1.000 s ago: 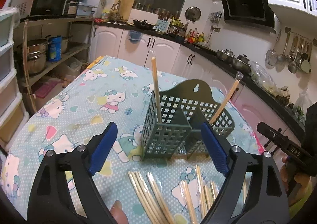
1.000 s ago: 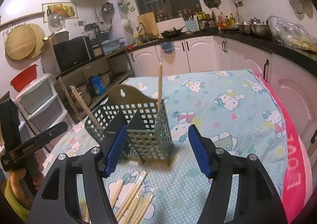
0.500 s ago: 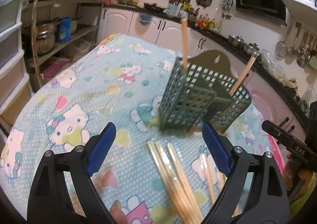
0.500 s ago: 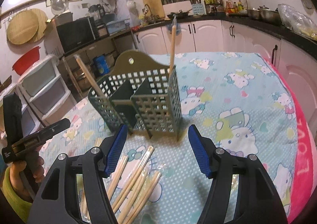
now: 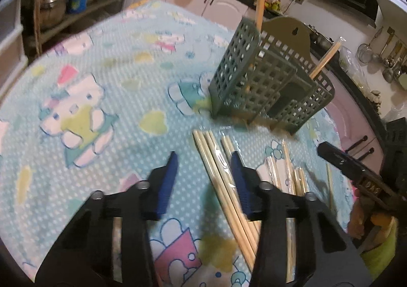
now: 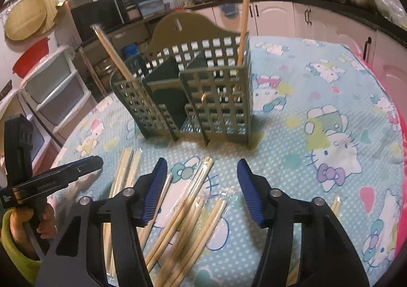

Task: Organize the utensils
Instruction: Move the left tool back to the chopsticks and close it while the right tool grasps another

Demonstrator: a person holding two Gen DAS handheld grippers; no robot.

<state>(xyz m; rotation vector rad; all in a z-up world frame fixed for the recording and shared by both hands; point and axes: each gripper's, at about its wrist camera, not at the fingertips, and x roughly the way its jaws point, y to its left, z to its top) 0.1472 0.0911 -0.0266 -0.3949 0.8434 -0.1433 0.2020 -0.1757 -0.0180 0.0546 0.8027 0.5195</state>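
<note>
A green perforated utensil holder stands on the table with one wrapped chopstick pair upright in an end compartment and another leaning out of the opposite end. Several plastic-wrapped chopstick pairs lie loose in front of it. My left gripper hangs low over them. Its jaws are closing around one bundle, and the pads do not press it. My right gripper is also closing, with chopsticks lying between its fingers untouched.
A cartoon-cat tablecloth covers the table. A pink edge marks its right side. A person's hand holds each gripper handle. Kitchen cabinets, a pot shelf and plastic drawers surround the table.
Both grippers have come down and tilted toward the loose chopsticks. The left jaws have narrowed sharply; the right jaws have narrowed a little. The holder has not moved.
</note>
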